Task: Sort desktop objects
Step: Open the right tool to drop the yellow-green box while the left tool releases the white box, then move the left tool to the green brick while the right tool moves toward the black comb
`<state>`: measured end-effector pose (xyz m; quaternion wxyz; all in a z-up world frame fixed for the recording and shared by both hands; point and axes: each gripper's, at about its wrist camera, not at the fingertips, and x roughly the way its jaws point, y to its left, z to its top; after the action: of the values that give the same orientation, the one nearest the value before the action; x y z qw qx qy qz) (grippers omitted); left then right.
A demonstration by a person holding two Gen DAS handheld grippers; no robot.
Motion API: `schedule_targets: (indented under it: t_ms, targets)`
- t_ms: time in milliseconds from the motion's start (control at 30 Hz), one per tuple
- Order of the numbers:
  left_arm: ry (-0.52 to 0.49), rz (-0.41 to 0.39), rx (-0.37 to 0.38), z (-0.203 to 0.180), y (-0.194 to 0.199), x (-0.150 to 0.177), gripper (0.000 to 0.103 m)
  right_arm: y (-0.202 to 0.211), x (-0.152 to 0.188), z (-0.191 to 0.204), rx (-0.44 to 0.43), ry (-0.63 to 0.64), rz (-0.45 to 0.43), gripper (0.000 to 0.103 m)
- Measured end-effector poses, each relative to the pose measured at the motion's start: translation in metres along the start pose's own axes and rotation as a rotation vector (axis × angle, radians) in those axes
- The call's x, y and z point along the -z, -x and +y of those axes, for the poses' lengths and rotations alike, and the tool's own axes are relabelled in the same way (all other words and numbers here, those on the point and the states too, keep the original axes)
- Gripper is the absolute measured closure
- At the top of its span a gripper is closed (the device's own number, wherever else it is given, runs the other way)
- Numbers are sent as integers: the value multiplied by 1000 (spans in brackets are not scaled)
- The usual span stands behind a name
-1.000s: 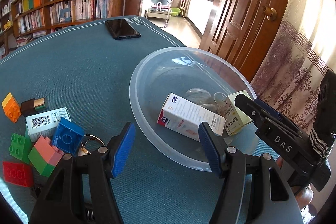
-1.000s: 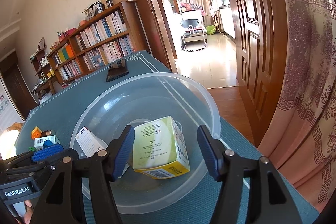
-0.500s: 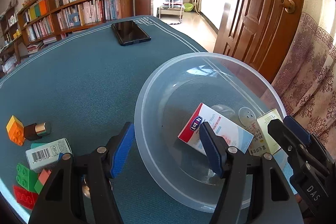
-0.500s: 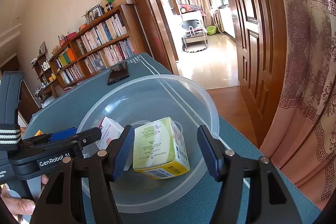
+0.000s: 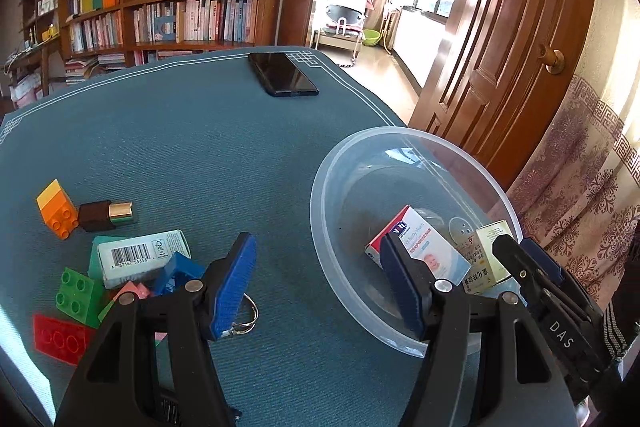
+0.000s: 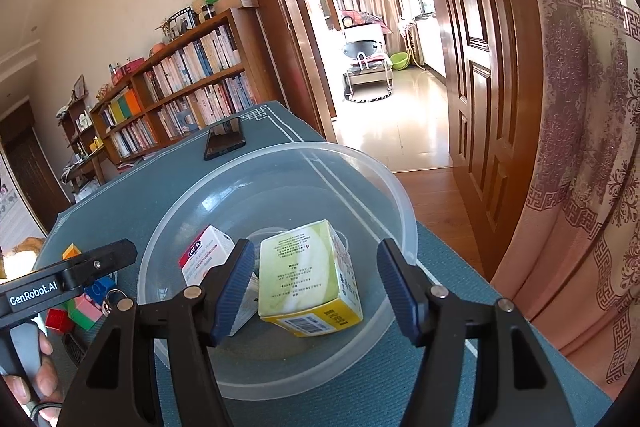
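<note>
A clear plastic bowl [image 5: 352, 163] [image 6: 400, 203] holds a white and red box [image 5: 420, 247] [image 6: 208, 253] and a yellow-green box [image 5: 490, 255] [image 6: 308, 271]. My right gripper [image 6: 316, 291] is open over the bowl's near side, its pads on either side of the yellow-green box and not pressing on it. Over the mat by the bowl's left rim, my left gripper [image 5: 320, 287] is open with nothing held. It shows at the left of the right wrist view [image 6: 68, 275]. The right gripper [image 5: 540, 291] shows beside the bowl in the left wrist view.
Loose items lie left of the bowl: an orange block [image 5: 56, 209], a brown and gold tube [image 5: 106, 215], a barcode box [image 5: 140, 255], green [image 5: 78, 293], blue [image 5: 176, 273] and red [image 5: 60, 337] bricks, a key ring [image 5: 244, 315]. A phone [image 5: 284, 74] lies far back.
My left gripper reached toward the bowl, then drew back to the left, so the bowl now sits further right in its view. The white and red box shifted inside the bowl. The right gripper stayed put.
</note>
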<state>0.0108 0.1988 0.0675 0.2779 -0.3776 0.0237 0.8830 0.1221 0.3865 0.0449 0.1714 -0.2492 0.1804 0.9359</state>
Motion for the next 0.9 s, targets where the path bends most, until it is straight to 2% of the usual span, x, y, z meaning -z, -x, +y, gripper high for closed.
schedule_targets:
  t_ms: [300, 500, 633, 700, 900]
  targets:
    - [84, -28, -54, 45, 28, 14, 35, 12, 5, 30, -39, 67, 2, 34]
    - [146, -22, -126, 85, 40, 30, 35, 19, 9, 55, -85, 124, -4, 28]
    - [196, -10, -163, 110, 45, 40, 35, 25, 14, 70, -68, 180, -31, 28]
    - [217, -8, -172, 118, 46, 44, 35, 26, 15, 74, -63, 192, -36, 27]
    - [227, 0, -195, 130, 44, 48, 35, 31, 16, 83, -120, 187, -11, 27]
